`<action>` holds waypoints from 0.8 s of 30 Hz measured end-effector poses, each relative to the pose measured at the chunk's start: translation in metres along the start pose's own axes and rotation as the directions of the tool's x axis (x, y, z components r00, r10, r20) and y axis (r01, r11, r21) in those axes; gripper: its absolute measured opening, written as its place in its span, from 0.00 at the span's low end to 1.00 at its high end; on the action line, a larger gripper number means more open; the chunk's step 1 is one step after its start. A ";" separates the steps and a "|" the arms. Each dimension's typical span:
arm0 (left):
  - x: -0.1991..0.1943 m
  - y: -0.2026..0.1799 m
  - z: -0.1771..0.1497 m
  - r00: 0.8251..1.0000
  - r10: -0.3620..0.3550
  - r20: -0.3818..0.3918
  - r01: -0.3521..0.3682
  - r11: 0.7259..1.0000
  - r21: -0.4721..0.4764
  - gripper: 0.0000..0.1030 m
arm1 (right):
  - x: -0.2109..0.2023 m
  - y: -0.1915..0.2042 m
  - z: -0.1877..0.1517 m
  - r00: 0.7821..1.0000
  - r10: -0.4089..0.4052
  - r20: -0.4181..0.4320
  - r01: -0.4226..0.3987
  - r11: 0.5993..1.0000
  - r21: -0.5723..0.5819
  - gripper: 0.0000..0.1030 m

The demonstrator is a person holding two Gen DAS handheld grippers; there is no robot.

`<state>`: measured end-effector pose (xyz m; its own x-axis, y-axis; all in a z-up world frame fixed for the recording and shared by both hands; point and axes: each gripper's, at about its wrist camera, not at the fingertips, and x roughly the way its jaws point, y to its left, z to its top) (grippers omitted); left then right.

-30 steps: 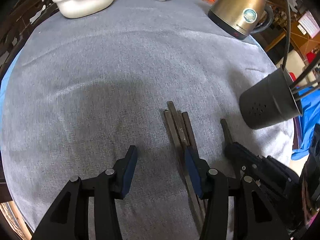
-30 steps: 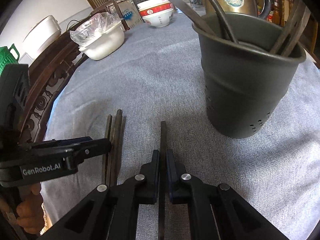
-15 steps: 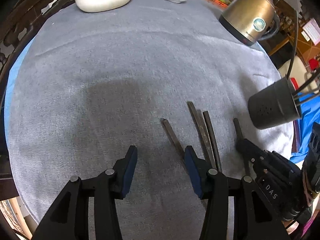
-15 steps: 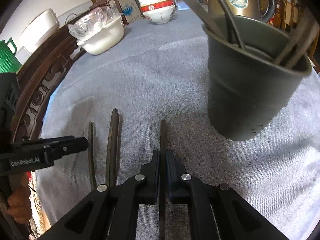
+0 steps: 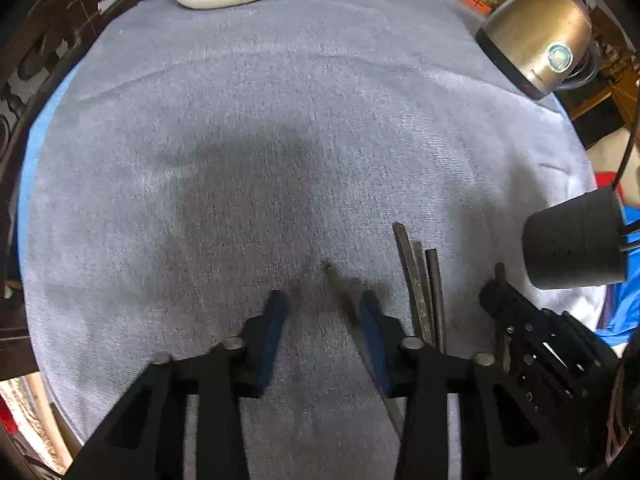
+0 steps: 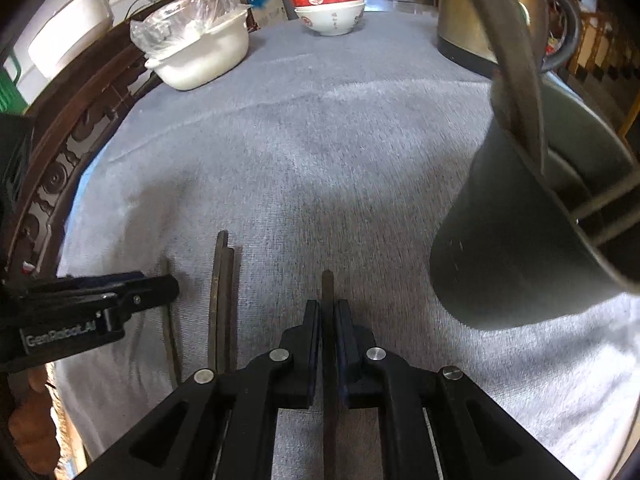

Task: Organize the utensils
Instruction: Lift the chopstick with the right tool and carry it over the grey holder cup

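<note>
Right tool (image 6: pixel 328 320) clamped on chopstick (image 6: pixel 327 284); left tool (image 5: pixel 322 320) closing round loose chopstick (image 5: pixel 340 292), not pinched yet. Thin, stiff, probably slippery, best gripped mid-shaft.

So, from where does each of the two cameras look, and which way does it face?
Left wrist: sits on the left tongs, faces steeply down at the grey cloth; its jaws are closing around one chopstick.
Right wrist: sits on the right tongs, faces down and toward the dark holder; shut on a chopstick; fingers show lower left.
Shared: loose chopsticks, holder, kettle, bowls, and each other's tongs.
</note>
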<state>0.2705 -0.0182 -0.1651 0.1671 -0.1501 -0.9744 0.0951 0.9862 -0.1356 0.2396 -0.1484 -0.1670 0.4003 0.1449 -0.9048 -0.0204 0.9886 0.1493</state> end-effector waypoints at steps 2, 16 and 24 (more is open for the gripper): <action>0.002 -0.006 0.003 1.000 0.013 0.007 -0.013 1.000 0.013 0.14 | 0.000 0.002 0.001 1.000 -0.010 0.005 0.010 1.000 -0.015 0.08; -0.057 -0.005 -0.014 0.985 -0.066 0.158 0.063 0.998 0.022 0.08 | -0.071 -0.014 -0.005 0.971 0.138 0.194 -0.147 0.989 0.031 0.06; -0.116 -0.002 -0.021 0.954 -0.115 0.276 0.112 0.993 0.029 0.06 | -0.126 -0.021 -0.012 0.928 0.187 0.322 -0.209 0.977 0.035 0.06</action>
<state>0.2303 -0.0009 -0.0554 0.4192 -0.2761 -0.8649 0.1415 0.9609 -0.2381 0.1786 -0.1872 -0.0615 0.6630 0.3060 -0.6832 -0.0712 0.9343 0.3494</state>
